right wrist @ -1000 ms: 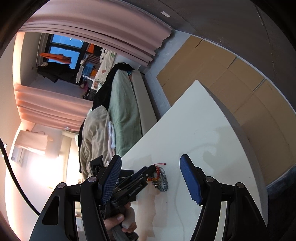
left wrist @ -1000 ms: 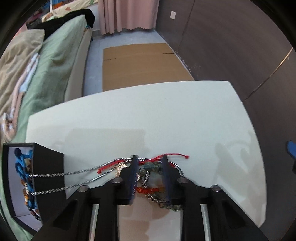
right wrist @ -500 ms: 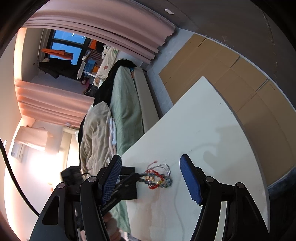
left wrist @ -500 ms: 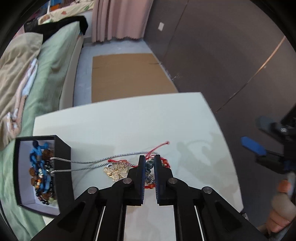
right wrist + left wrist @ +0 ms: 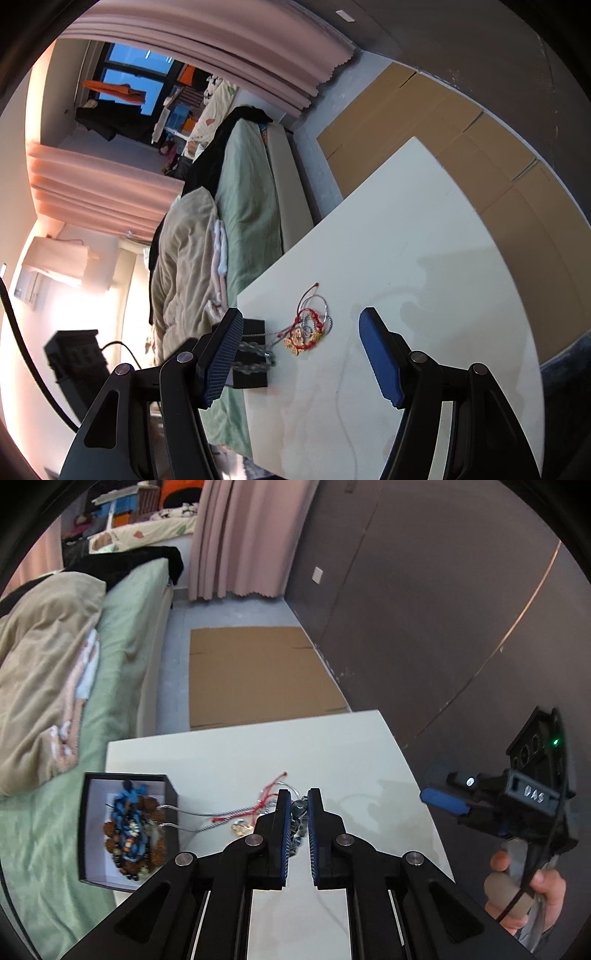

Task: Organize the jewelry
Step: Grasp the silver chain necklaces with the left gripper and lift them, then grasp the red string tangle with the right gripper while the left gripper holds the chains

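Transfer of one piece from the loose heap (image 5: 310,326) to the black box (image 5: 83,819) is the step in hand. The left gripper (image 5: 298,794) jaws have just been closing and now stand nearly together, pinching a dark beaded bracelet (image 5: 296,821) above the table (image 5: 240,760). Lift until the bracelet hangs free of the red cords (image 5: 267,799), then carry it toward 9 o'clock and release only above the white interior. Avoid snagging the silver cord (image 5: 199,814), which trails over the box wall to the heap. The box already holds a blue braided piece (image 5: 127,806) and brown bead strands (image 5: 110,829). The right gripper (image 5: 299,312) jaws stand wide apart and empty, at 3 o'clock.
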Demonstrator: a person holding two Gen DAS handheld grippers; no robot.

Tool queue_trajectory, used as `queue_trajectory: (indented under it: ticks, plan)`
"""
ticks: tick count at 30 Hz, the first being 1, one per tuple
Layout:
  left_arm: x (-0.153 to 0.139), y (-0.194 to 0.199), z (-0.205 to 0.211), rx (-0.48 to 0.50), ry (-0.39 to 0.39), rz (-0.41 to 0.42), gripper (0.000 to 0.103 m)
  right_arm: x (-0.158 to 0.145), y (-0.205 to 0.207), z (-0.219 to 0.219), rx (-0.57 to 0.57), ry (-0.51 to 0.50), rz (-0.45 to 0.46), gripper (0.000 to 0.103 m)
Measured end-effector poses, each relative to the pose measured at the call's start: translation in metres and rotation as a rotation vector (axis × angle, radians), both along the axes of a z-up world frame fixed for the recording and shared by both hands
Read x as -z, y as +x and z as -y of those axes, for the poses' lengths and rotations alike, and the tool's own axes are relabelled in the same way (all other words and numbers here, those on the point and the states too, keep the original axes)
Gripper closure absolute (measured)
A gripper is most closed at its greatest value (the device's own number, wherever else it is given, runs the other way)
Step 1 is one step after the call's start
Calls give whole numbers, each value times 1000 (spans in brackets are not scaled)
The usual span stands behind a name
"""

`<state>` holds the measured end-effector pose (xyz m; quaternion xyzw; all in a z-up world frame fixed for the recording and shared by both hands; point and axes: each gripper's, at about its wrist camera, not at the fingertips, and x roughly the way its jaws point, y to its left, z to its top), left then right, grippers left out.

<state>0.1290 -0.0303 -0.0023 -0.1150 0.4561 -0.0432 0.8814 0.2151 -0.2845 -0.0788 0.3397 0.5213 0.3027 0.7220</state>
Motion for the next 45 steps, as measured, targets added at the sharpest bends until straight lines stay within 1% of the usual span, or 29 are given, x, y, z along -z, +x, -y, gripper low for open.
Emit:
queue_trajectory:
  ticks: [5,11,14,17,19,21,24,27,29,32,34,36,44,45]
  plan:
    - [-2,-7,-16,-45,12,26,94,4,-3,-21,-59,-28,7,36]
    - [4,-10,-37,-92,-36,48,94,12,-2,-48,-125,-85,10,37]
    - [8,-13,-45,-112,-62,63,94,19,-1,-62,-150,-121,7,40]
    - [13,-17,-55,-132,-99,84,94,27,1,-76,-170,-155,6,45]
    - [17,-21,-63,-149,-128,97,94,31,3,-87,-186,-176,10,52]
    - [20,-23,-71,-163,-152,101,94,35,2,-97,-197,-208,19,55]
    - [20,-26,-82,-176,-187,104,94,40,1,-113,-210,-274,35,56]
    - [18,-28,-89,-180,-195,116,94,44,2,-127,-221,-334,58,64]
    - [17,-30,-94,-181,-207,121,94,47,3,-135,-224,-379,70,65]
    - [14,-33,-103,-190,-220,131,94,51,3,-145,-230,-463,83,75]
    - [13,-36,-110,-202,-225,137,94,55,3,-149,-240,-502,72,89]
    - [13,-38,-118,-212,-237,139,94,52,1,-151,-239,-546,98,90]
    - [14,-46,-133,-237,-259,138,94,48,-4,-154,-245,-601,128,90]
    - [14,-48,-135,-244,-260,140,94,48,-5,-154,-240,-611,133,94]
